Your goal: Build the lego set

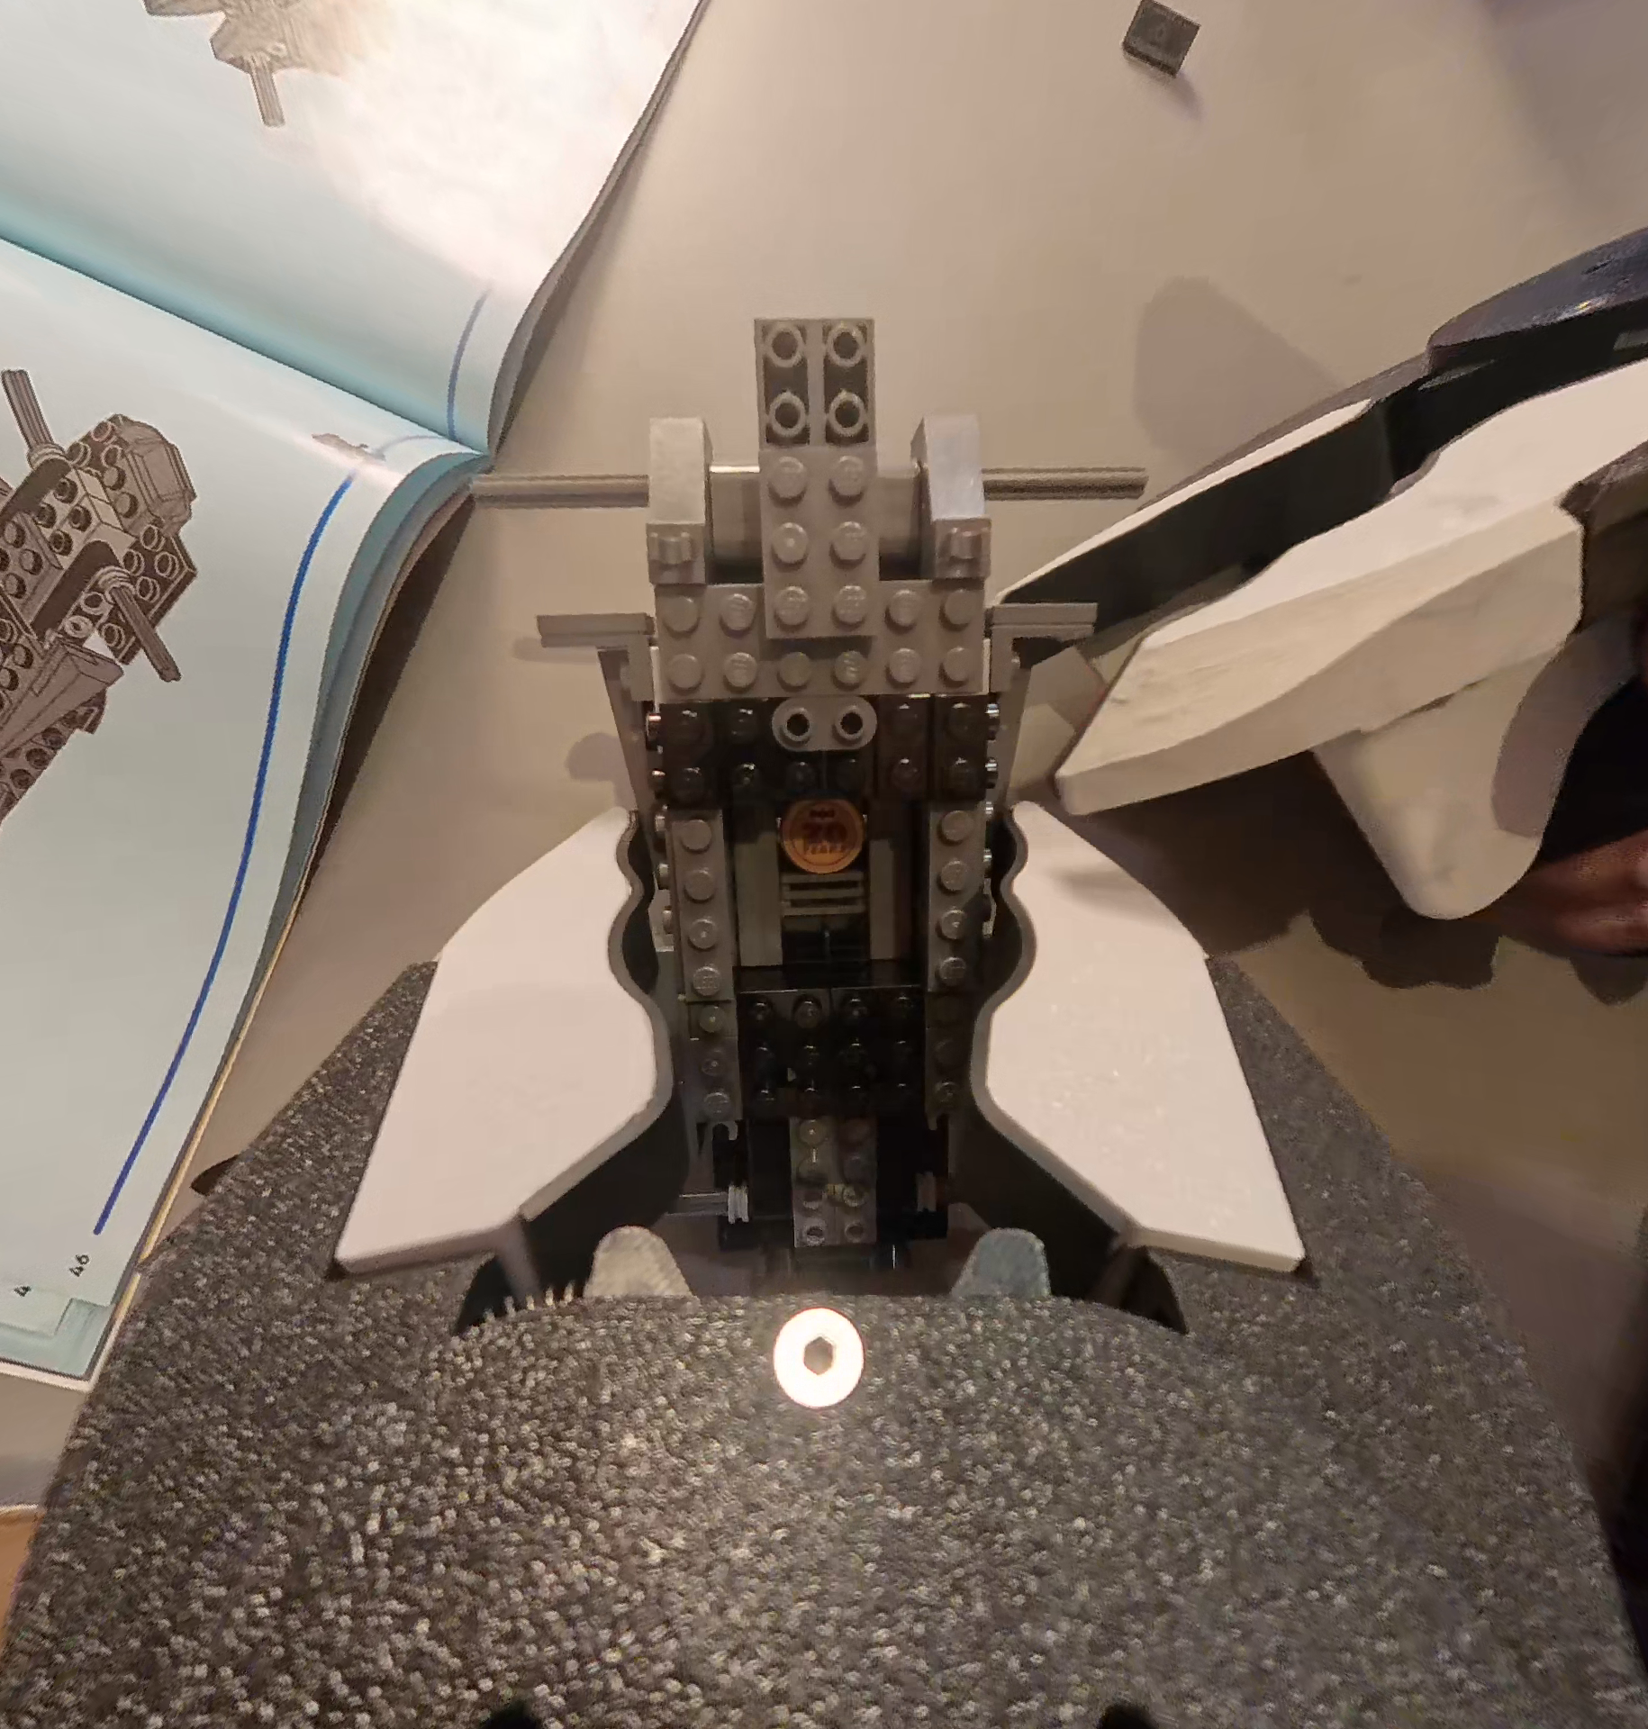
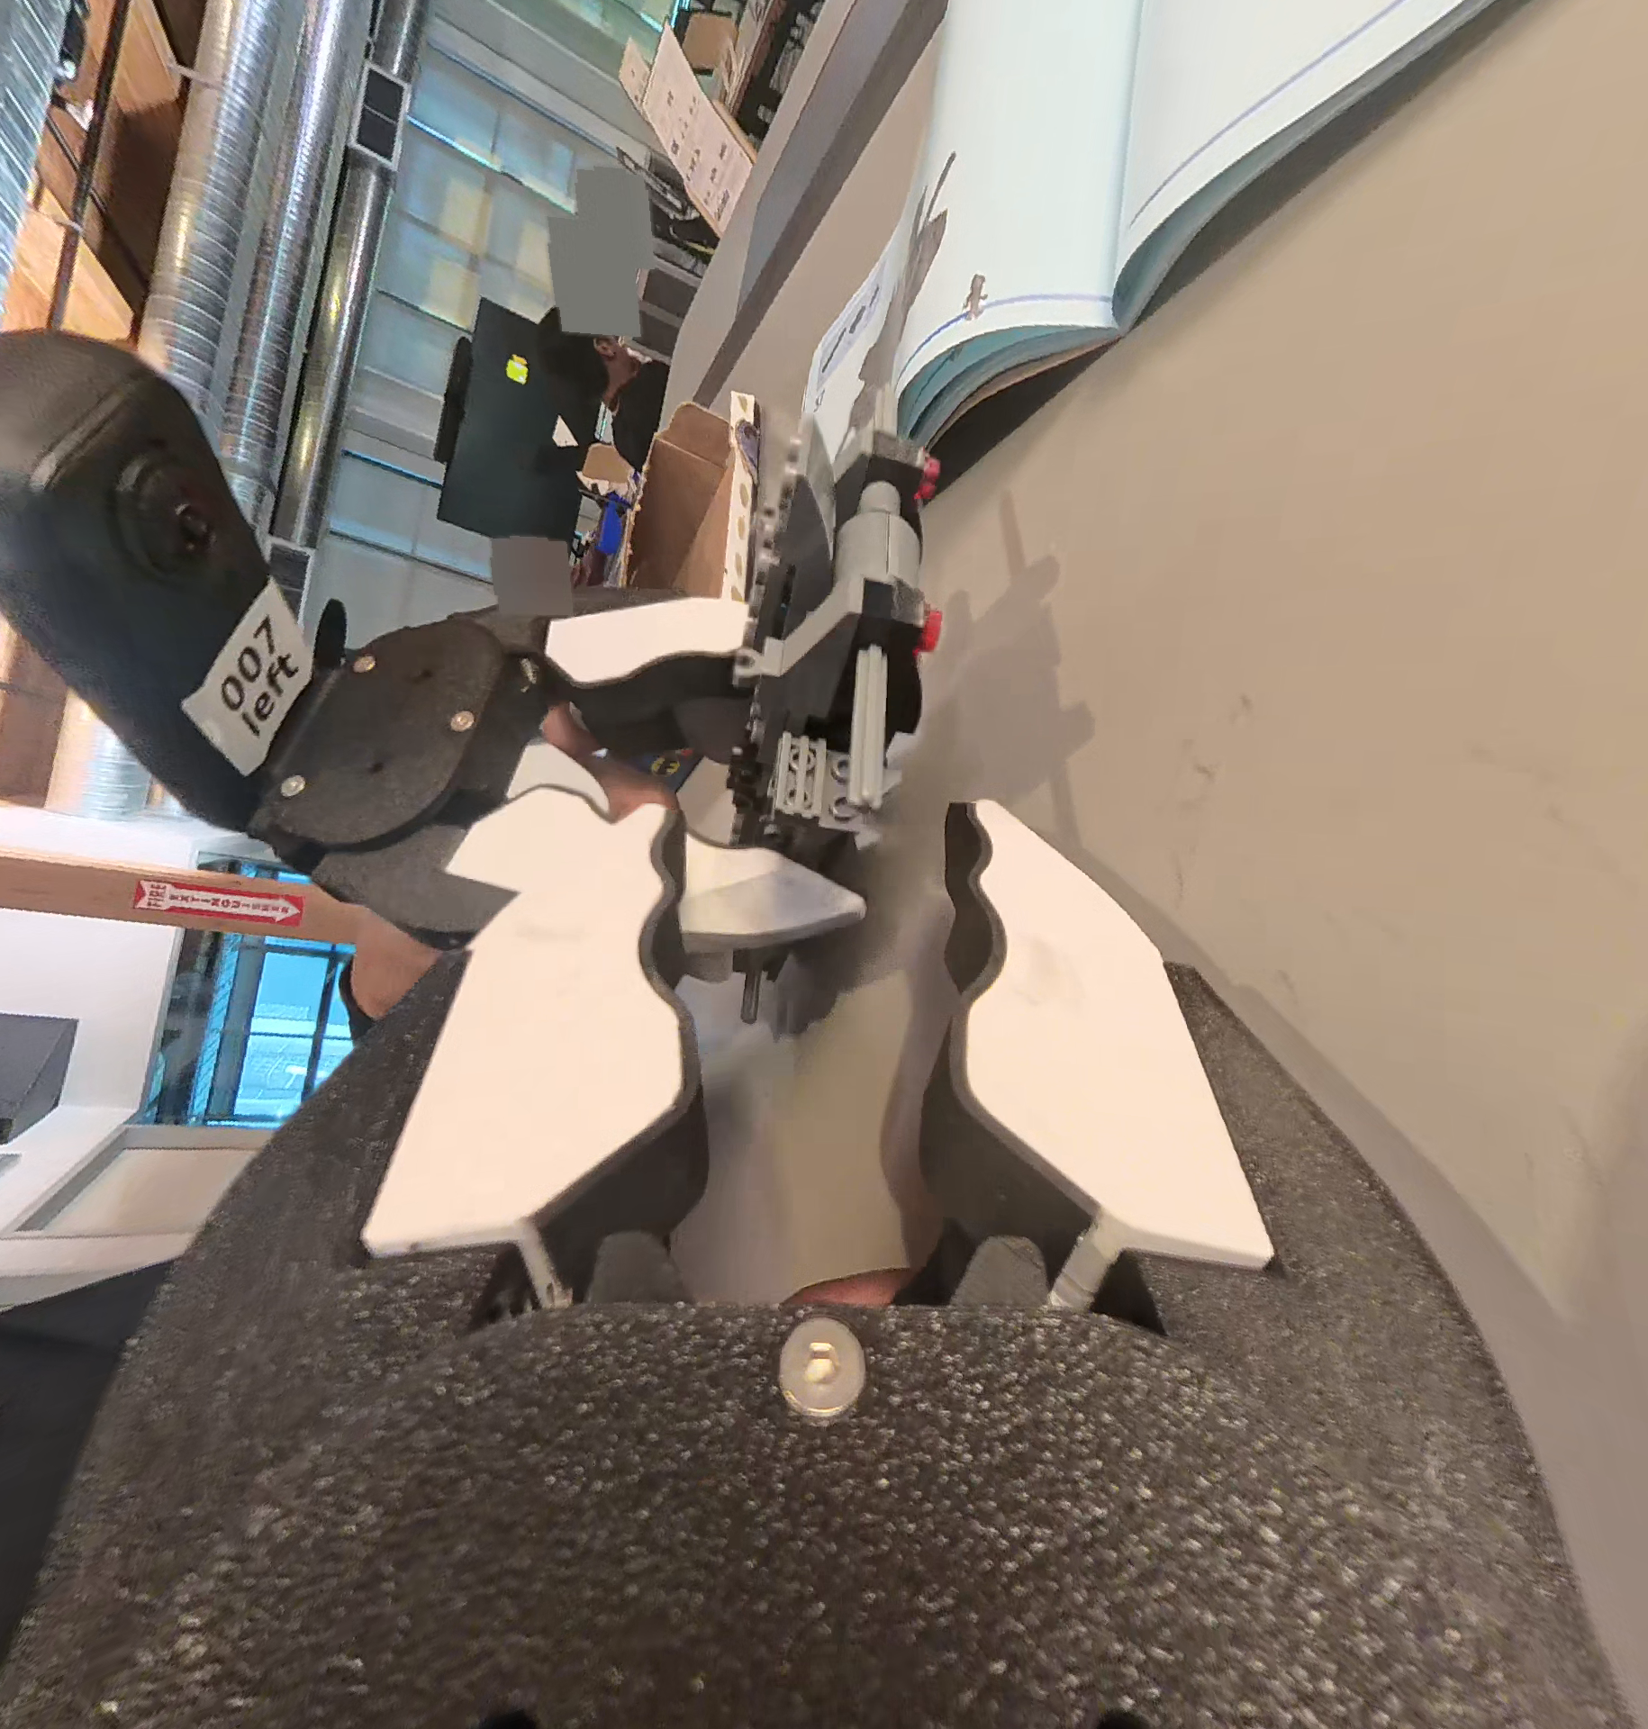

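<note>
My left gripper (image 1: 820,842) is shut on a grey and black brick model (image 1: 816,599); both pads press on its sides. The model's studded face is turned toward the left wrist camera, and a thin grey axle (image 1: 1063,482) sticks out at its far end. My right gripper (image 1: 1045,692) comes in from the right, with its fingertips close to the model's right edge. In the right wrist view, my right gripper (image 2: 813,823) is open with nothing between its pads. The model (image 2: 858,599) hangs just beyond its tips, over the table. The left gripper's upper finger (image 2: 642,636) lies against the model.
An open instruction booklet (image 1: 147,655) lies on the beige table (image 1: 989,234) at the left; it also shows in the right wrist view (image 2: 1269,140). A small dark tile (image 1: 1162,37) lies at the far edge. A cardboard box (image 2: 689,505) stands behind the model. Both grippers' tips are close together, under 4 cm apart.
</note>
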Tool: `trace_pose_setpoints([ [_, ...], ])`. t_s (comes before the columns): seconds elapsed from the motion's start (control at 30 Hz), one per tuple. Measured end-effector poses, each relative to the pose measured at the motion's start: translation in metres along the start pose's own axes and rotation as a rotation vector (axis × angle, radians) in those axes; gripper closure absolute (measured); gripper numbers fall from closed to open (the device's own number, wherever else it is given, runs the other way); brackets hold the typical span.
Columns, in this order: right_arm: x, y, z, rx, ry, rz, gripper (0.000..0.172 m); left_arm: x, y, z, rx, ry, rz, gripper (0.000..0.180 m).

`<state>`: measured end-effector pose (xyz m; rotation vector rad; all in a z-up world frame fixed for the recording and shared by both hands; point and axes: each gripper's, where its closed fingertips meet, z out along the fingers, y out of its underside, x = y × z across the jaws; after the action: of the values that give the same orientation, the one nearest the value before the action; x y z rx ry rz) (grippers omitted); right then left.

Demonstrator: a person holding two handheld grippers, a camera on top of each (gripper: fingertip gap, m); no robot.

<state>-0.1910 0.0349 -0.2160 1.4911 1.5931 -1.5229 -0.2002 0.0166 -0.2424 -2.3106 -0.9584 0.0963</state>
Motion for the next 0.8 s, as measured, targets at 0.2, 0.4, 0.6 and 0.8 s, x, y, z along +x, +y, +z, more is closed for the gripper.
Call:
trace_pose_setpoints([
  [0.2,0.002,-0.004,0.009,0.023,0.002,0.033,0.126,0.004,-0.002,0.001,0.003,-0.012,0.003,0.11],
  [0.4,0.005,-0.004,0.015,-0.008,-0.002,0.081,0.134,0.001,0.002,0.004,-0.015,-0.042,-0.003,0.11],
  [0.6,0.003,-0.004,0.016,-0.028,-0.05,0.131,0.136,0.0,0.001,0.002,-0.003,-0.037,-0.011,0.11],
  [0.8,0.002,-0.005,0.013,-0.035,-0.093,0.178,0.137,0.008,0.0,-0.006,0.039,0.107,-0.05,0.111],
])
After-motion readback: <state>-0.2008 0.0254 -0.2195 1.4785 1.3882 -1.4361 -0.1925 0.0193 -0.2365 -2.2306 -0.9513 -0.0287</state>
